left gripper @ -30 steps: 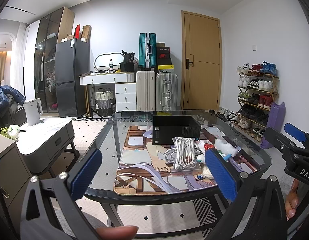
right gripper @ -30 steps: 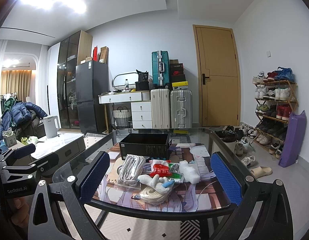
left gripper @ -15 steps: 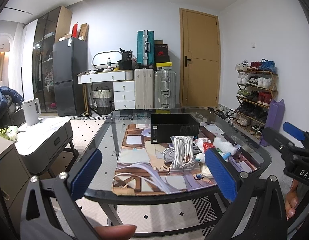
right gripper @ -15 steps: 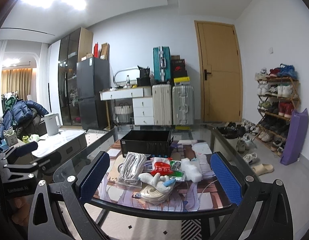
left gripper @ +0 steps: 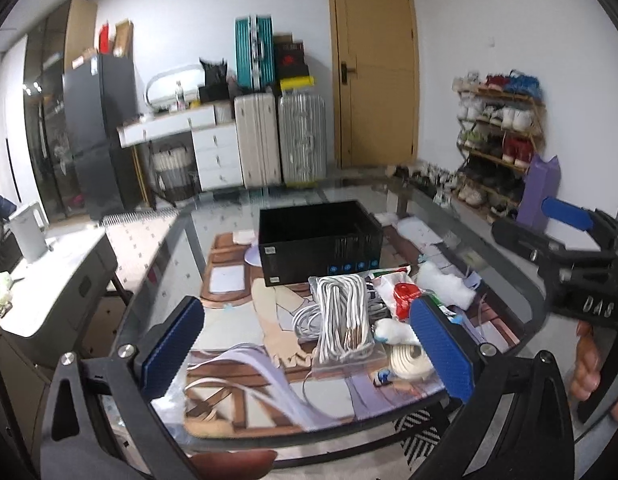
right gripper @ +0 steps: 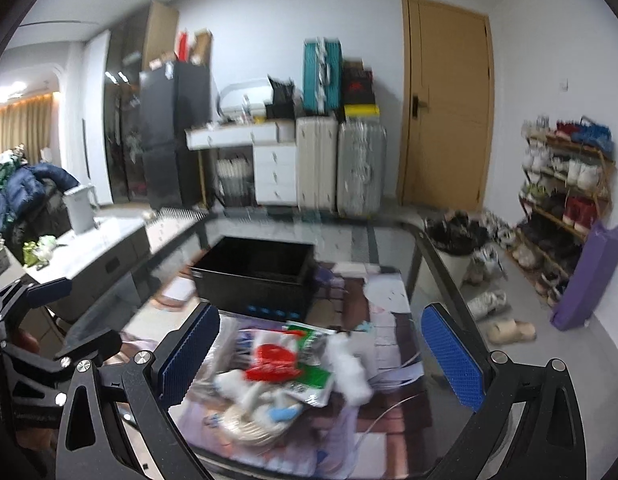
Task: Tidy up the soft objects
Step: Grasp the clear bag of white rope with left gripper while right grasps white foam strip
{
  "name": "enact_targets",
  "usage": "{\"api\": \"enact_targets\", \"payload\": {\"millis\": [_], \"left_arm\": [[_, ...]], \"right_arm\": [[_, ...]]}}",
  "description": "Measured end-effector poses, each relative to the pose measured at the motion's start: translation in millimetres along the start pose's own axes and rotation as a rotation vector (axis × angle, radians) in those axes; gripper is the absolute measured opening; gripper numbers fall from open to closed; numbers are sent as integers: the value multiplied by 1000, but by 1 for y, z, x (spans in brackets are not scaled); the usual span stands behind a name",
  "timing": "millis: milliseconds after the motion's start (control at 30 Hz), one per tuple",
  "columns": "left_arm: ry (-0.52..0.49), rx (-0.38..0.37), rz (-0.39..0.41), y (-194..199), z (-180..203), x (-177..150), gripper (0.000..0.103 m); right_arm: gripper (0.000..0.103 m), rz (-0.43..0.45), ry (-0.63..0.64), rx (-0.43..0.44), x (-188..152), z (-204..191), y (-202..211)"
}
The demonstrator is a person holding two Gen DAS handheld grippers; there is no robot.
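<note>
A pile of soft things lies on the printed mat of the glass table: a bag of white cords, a red and green packet, white fluff, a cream rope coil and a small white plush. An empty black bin stands behind the pile. My left gripper is open and empty, near the table's front edge. My right gripper is open and empty, above the pile.
The glass table's rim curves round at the right. A grey side table with a white kettle stands to the left. Suitcases, a fridge, a door and a shoe rack line the room behind.
Both grippers have moved forward and tilted down toward the table, so the pile and bin look larger. The right wrist view is blurred by the motion. Both stay open.
</note>
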State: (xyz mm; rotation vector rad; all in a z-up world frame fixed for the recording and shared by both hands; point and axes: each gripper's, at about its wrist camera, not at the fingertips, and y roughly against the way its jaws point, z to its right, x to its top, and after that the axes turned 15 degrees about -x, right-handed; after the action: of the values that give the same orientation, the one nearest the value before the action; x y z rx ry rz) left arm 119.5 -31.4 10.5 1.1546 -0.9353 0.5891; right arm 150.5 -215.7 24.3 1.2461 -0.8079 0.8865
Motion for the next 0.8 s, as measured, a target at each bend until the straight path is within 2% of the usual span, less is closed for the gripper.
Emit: {"api": "enact_targets", "payload": {"millis": [67,233,367,500,567,633,700,733,767,800], "left_arm": [[11,-13,-53,-24,-4,8,103],[14,9,-180,-81,-5,7,103],[30,21,-263,-114,-8,3,103],[19,29,-308,-131,-9,0,102],[11,33,-325,-136,-10,-2,102],[25,33,-352,-144,-13,-4,95],[40,35,-378,-150,-15,-6,88],[43,34,-384,-153,-16,-6,85],[47,32,-391,-154,-15,-6,76],[45,30,-398,-154,-13,-6,66]], "right_arm": [[103,-62,22,-2,11,5,-28],[103,-175,111,8,21,7,-88],[103,-320,161,32,4,1,-142],[97,-414,168,78,-20,2,-160],[90,-437,173,94,-26,2,-165],[85,-456,172,108,-30,2,-169],[73,-482,176,130,-34,0,-175],[63,-496,182,141,-37,-2,-178],[53,-505,189,148,-39,-3,-180],[49,-512,195,153,-40,-6,-178]]}}
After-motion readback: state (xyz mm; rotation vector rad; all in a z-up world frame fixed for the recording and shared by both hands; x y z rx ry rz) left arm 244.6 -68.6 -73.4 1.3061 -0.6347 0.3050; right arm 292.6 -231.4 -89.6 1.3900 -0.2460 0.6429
